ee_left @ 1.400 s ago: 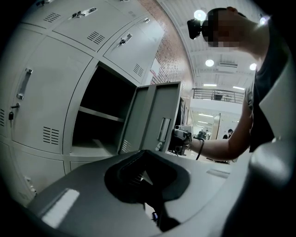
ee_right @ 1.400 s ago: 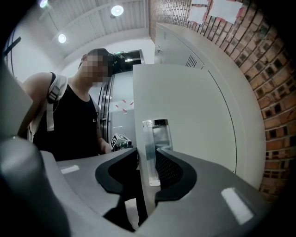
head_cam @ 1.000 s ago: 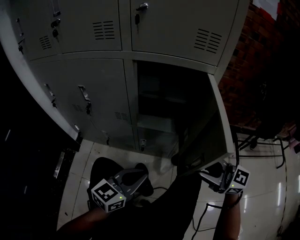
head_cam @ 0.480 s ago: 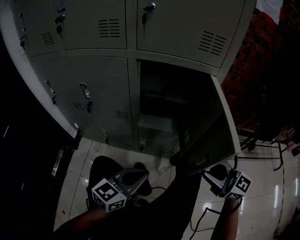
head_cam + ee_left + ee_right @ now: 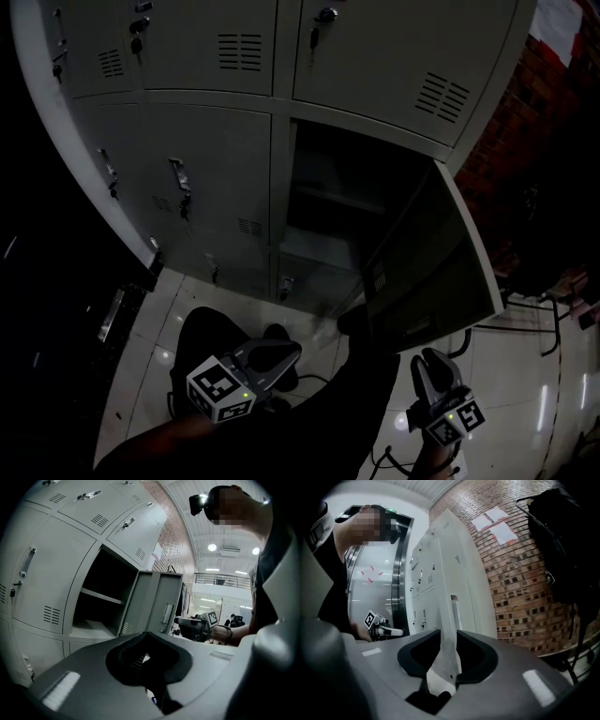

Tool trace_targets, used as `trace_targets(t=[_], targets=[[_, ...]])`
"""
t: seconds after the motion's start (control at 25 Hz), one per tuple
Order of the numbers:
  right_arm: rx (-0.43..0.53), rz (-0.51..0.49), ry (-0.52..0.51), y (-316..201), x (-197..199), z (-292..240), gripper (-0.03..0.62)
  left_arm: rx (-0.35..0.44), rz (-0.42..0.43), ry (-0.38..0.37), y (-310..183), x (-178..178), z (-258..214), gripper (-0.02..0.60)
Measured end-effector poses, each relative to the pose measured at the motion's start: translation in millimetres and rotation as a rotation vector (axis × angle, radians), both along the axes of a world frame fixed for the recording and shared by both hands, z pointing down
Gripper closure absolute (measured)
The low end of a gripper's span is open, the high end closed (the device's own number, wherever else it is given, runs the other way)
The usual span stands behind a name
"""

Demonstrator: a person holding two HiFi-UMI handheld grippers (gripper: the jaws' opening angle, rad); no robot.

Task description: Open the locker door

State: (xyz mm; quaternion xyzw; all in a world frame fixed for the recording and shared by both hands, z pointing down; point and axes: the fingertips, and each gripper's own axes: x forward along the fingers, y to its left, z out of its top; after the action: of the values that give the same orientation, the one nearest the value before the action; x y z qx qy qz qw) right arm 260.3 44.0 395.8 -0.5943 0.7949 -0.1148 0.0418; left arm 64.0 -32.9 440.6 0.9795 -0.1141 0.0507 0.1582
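The grey locker door [image 5: 427,272] stands swung out to the right, baring a dark compartment [image 5: 337,206] with a shelf inside. My right gripper [image 5: 433,361] hangs below the door's lower corner, apart from it. Its jaws are closing with a gap still between them; in the right gripper view the door's edge [image 5: 443,616] shows through that gap [image 5: 447,637], farther off and not pinched. My left gripper [image 5: 281,349] is low at the left, far from the door, shut and empty [image 5: 146,637]. The left gripper view shows the door [image 5: 154,602] and the right gripper [image 5: 180,620].
Shut locker doors [image 5: 202,178] with handles and keys fill the left and top rows. A brick wall [image 5: 553,103] rises at the right, with a black metal frame [image 5: 548,319] on the tiled floor. A black bag [image 5: 562,541] hangs by the bricks. A cable [image 5: 394,459] trails below.
My right gripper has come off the door's lower corner and dropped down and toward me. The door now stands a little wider open. The left gripper has barely moved.
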Motion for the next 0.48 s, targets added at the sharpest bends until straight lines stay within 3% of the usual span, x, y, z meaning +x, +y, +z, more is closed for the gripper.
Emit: trace_targets(t=[0.2, 0.48], targets=[[-0.045, -0.007, 0.01, 14, -18, 13, 0.584, -0.003, 0.005, 0.003, 4, 0, 1, 0.569], [-0.011, -0.153, 0.039, -15, -80, 11, 0.592, 0.005, 0.001, 0.001, 6, -3, -2, 0.569]])
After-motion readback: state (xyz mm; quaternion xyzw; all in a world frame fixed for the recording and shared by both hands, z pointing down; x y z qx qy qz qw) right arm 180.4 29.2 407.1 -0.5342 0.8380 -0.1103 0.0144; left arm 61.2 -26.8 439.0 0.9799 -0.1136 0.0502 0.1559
